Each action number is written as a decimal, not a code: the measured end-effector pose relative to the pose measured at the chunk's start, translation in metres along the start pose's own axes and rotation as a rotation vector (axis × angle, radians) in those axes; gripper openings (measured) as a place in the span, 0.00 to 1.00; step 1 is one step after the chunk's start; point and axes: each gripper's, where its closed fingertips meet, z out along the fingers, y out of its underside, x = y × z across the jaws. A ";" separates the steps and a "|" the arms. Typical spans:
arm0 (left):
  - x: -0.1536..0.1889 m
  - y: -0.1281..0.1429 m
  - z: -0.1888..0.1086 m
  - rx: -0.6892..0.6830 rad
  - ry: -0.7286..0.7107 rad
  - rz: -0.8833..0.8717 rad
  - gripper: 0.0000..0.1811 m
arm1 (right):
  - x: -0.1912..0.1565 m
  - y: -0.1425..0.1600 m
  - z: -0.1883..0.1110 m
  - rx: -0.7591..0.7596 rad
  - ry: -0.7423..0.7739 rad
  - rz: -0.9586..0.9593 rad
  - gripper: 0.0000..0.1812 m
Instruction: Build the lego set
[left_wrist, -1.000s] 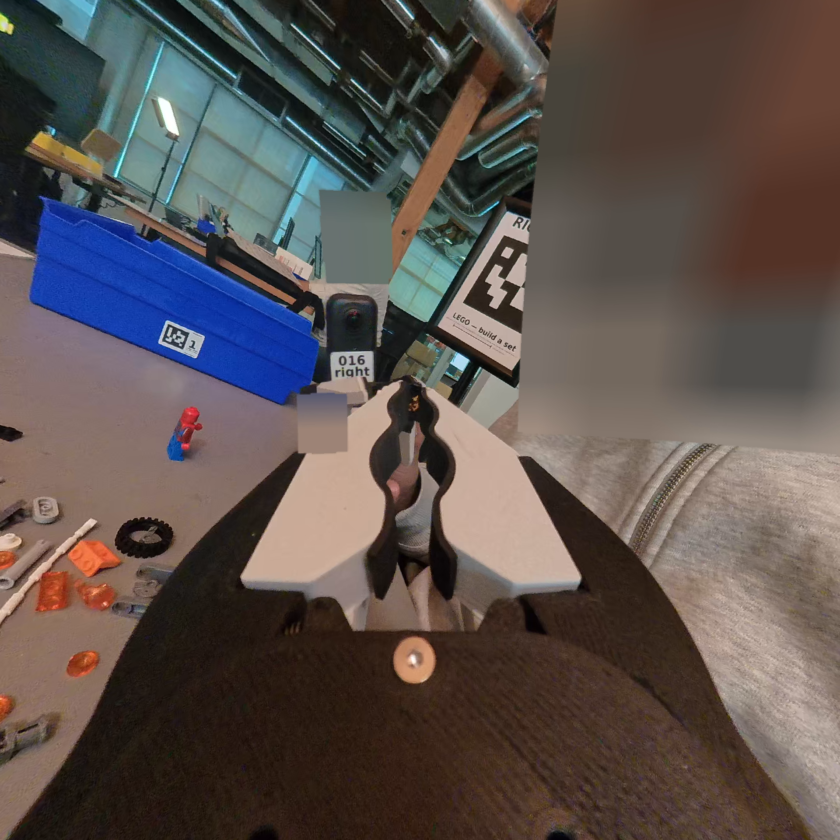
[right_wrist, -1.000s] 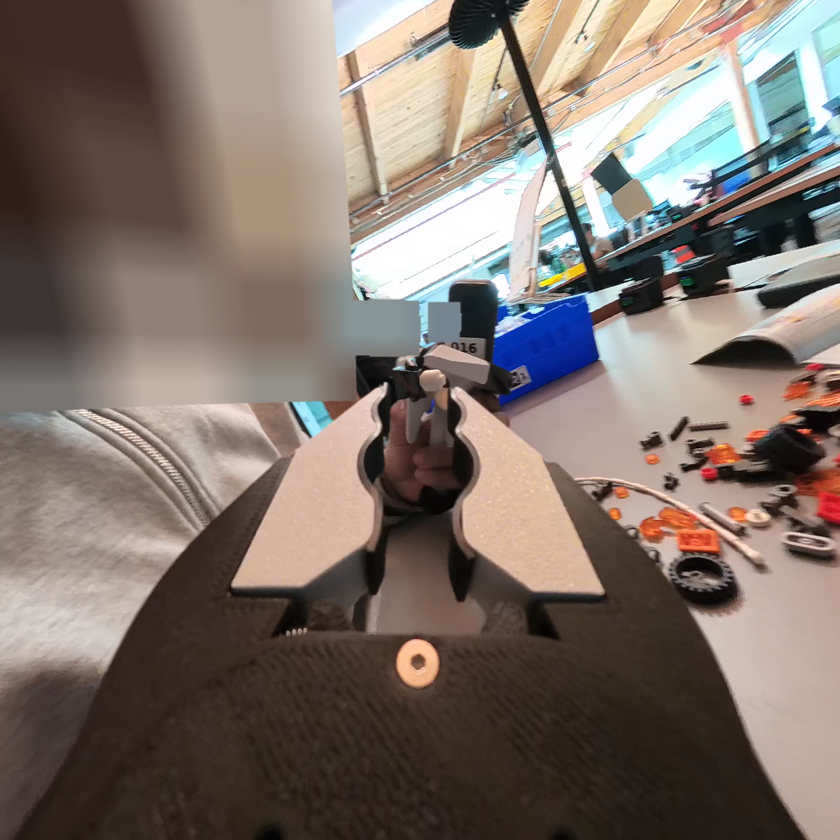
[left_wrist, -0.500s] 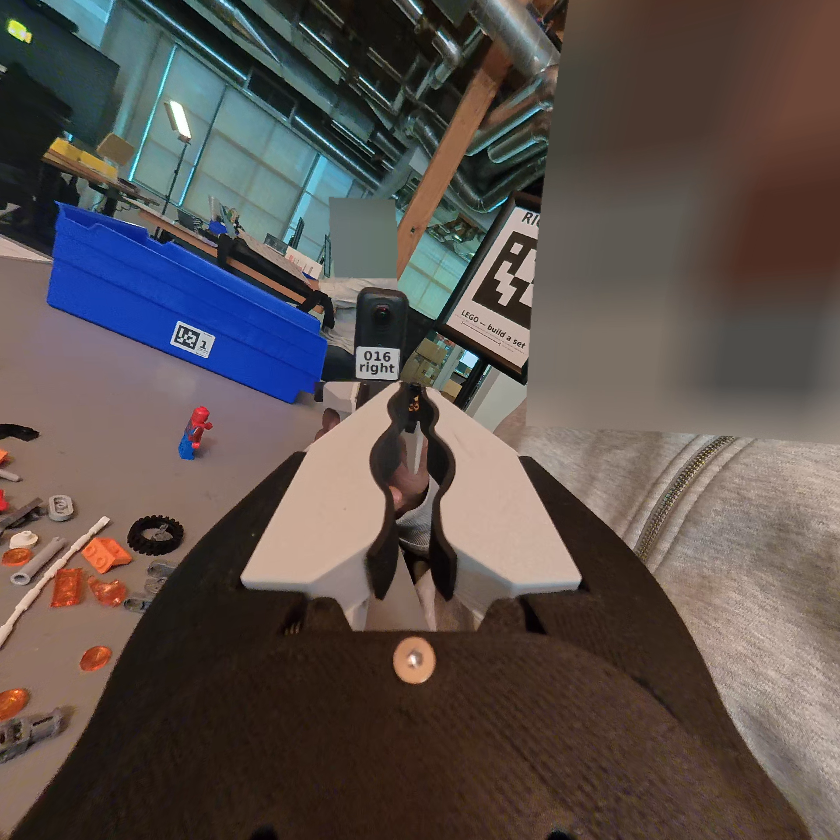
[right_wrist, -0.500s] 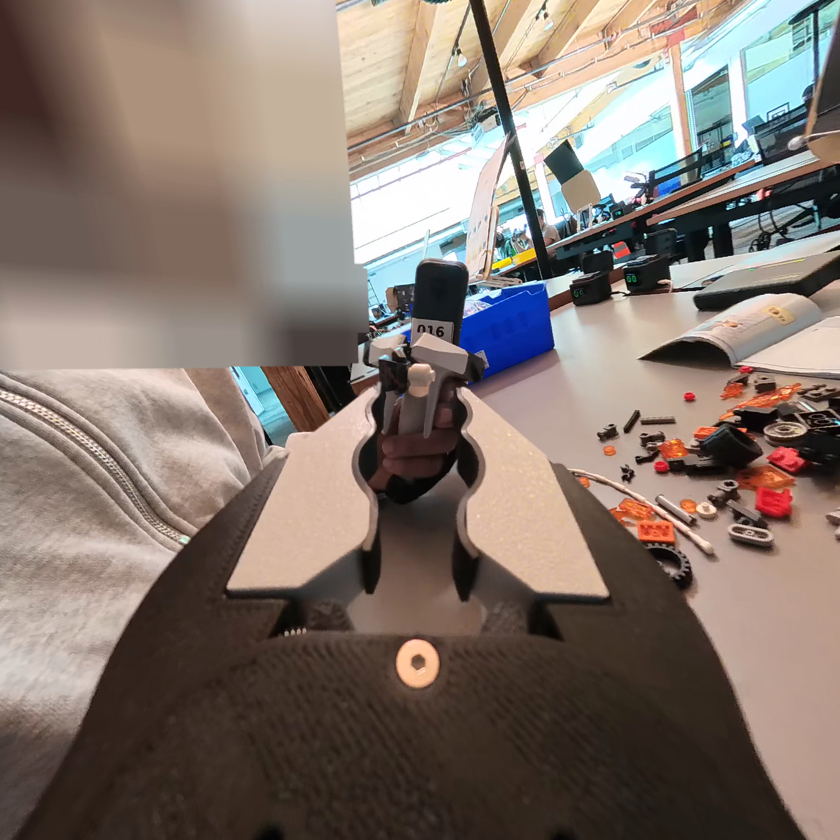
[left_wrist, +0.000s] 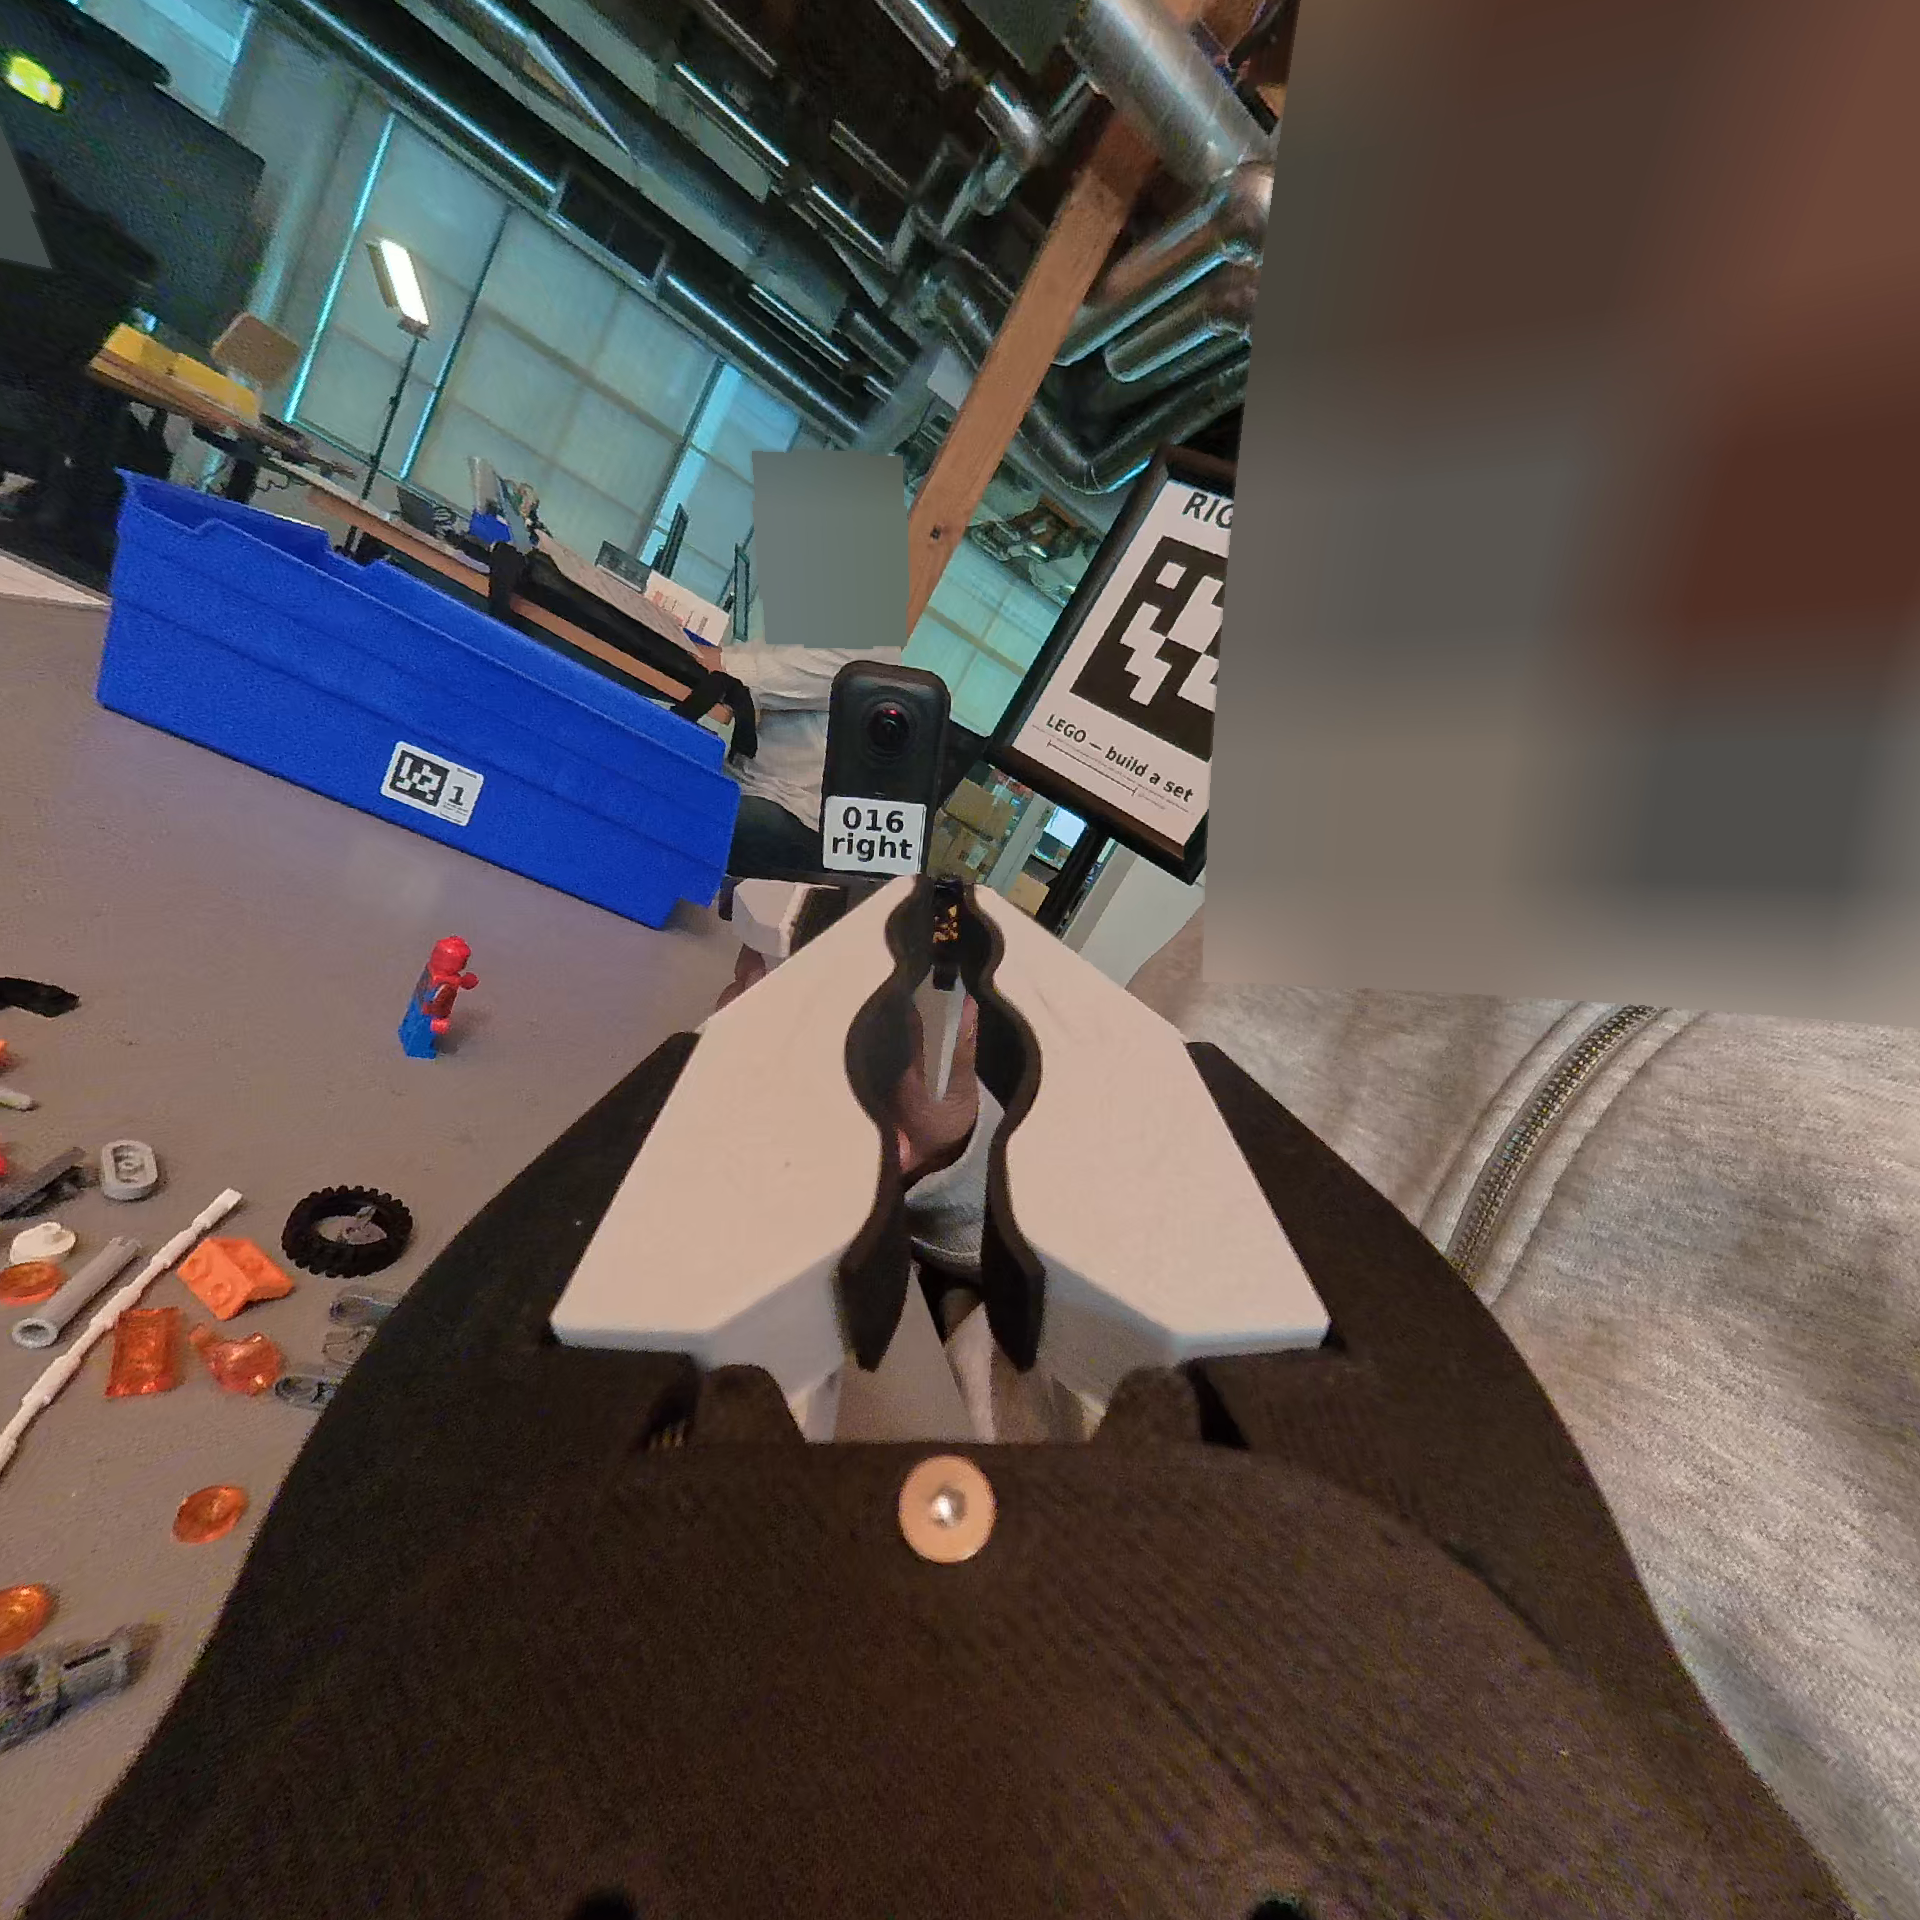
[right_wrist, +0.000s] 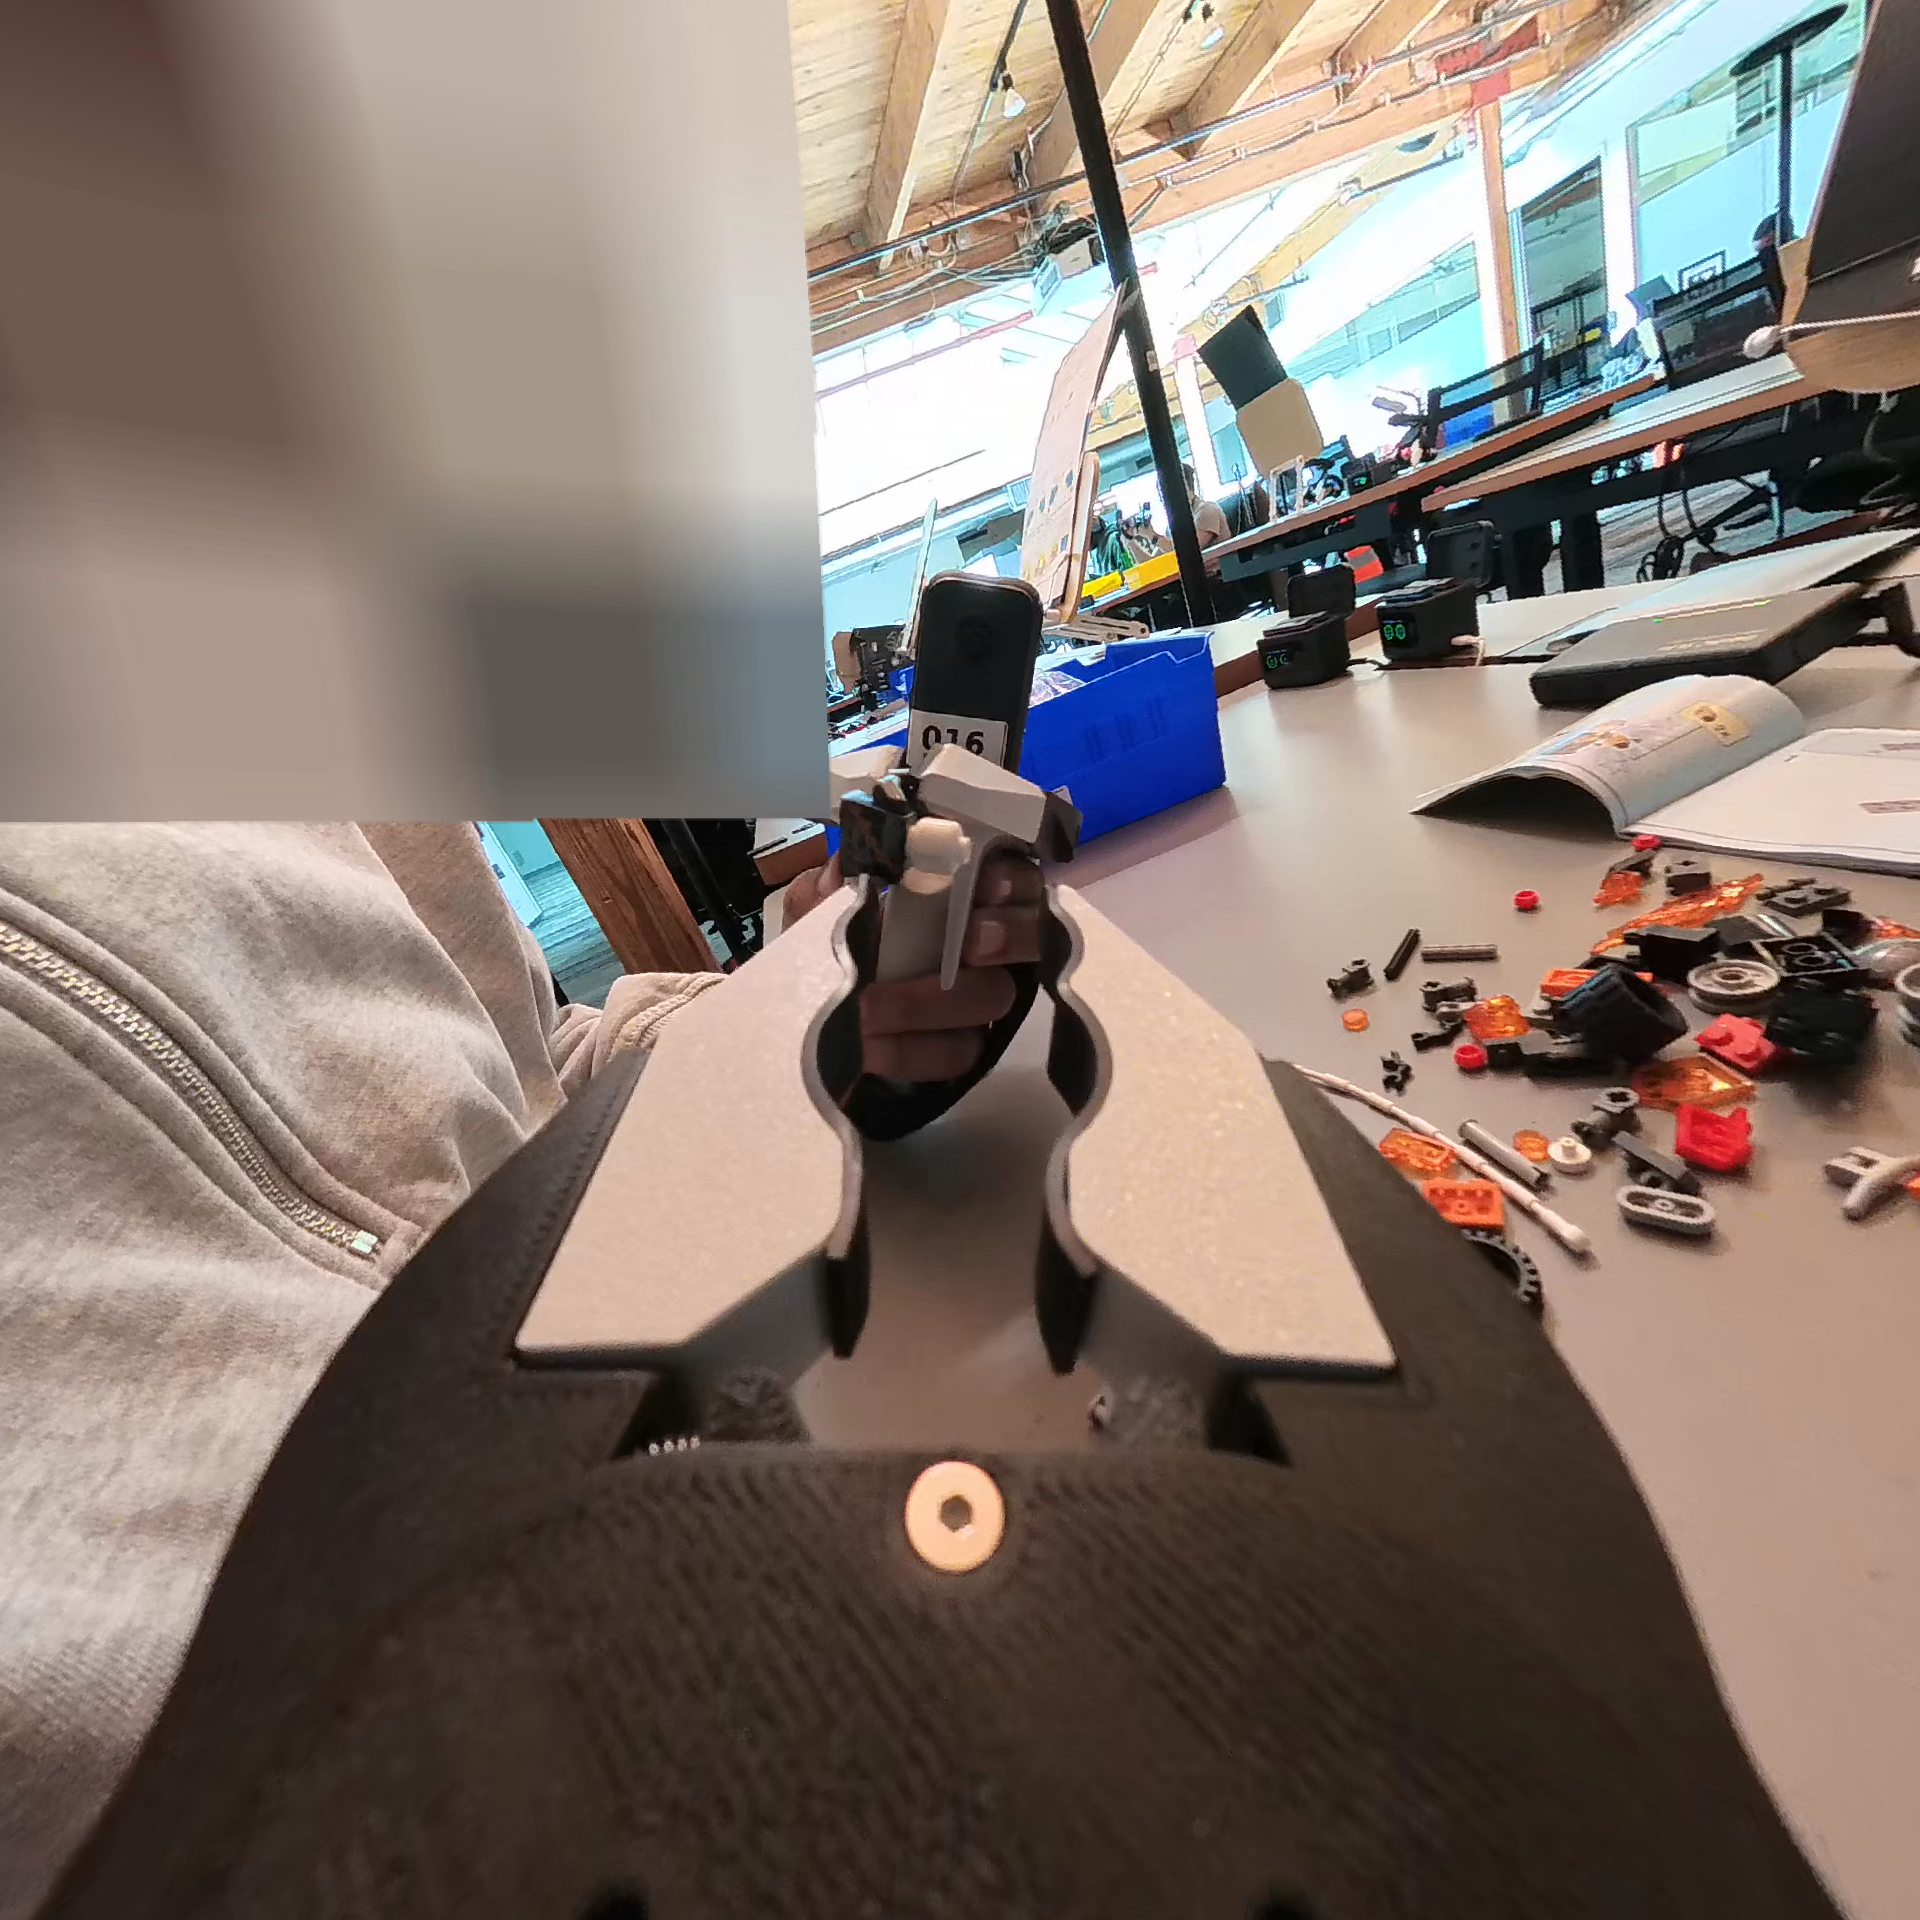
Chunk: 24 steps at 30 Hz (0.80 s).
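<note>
At the centre of the left wrist view, the left gripper (left_wrist: 940, 896) is seen raised above the grey table (left_wrist: 260, 935), its jaws pressed almost together at the tips and pinching a small black piece (left_wrist: 948, 925) with orange marks. Across from it, at 12 o'clock, the black camera (left_wrist: 888, 727) of the other gripper is faced. In the right wrist view, the jaws of the right gripper (right_wrist: 951, 906) are spread apart and nothing is gripped between them. The black piece (right_wrist: 868, 836) is shown just beyond its tips, at 12 o'clock, with a white round-ended part (right_wrist: 935, 840) touching it. Whether the two are joined cannot be told. A hand (right_wrist: 935, 1023) is seen wrapped around the handle below. Loose lego pieces (right_wrist: 1662, 1018), mostly black, red and clear orange, are scattered on the table at 3 o'clock in that view, with an open booklet (right_wrist: 1662, 769) beyond them at 2 o'clock. At 9 o'clock in the left view, a red and blue minifigure (left_wrist: 436, 997) is stood upright, a black tyre (left_wrist: 348, 1229) is laid nearer at 8 o'clock, and a blue bin (left_wrist: 364, 686) is set behind at 10 o'clock. A grey zipped top (left_wrist: 1610, 1299) is worn by the person.
</note>
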 end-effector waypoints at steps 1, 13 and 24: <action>0.000 0.000 0.000 0.001 0.002 -0.001 0.00 | 0.001 0.000 0.000 -0.003 0.001 0.003 0.16; 0.002 0.000 0.000 -0.002 0.009 0.000 0.00 | -0.004 0.006 0.004 -0.041 -0.001 -0.044 0.17; 0.003 0.000 0.000 0.001 0.018 -0.001 0.00 | -0.003 0.005 0.006 -0.035 0.009 -0.044 0.13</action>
